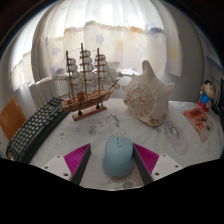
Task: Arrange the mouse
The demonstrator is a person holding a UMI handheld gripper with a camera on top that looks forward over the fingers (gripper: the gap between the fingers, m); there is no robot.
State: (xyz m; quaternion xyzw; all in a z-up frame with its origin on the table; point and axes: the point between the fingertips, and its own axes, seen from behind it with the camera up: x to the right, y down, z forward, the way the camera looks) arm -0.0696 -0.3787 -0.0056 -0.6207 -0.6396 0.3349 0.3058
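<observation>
A light blue mouse [119,156] lies on the white table [100,128], between my gripper's [112,152] two fingers. The pink pad of the left finger [78,158] stands a little apart from the mouse. The right finger's pad [147,157] is close against the mouse's side. The gripper is open, with the mouse resting on the table between the fingers.
A wooden model sailing ship [86,82] stands beyond the fingers to the left. A large white seashell [148,95] stands to the right. A dark keyboard [38,127] lies at the far left. A small figurine [206,96] and red items [195,120] sit at the far right. Curtains hang behind.
</observation>
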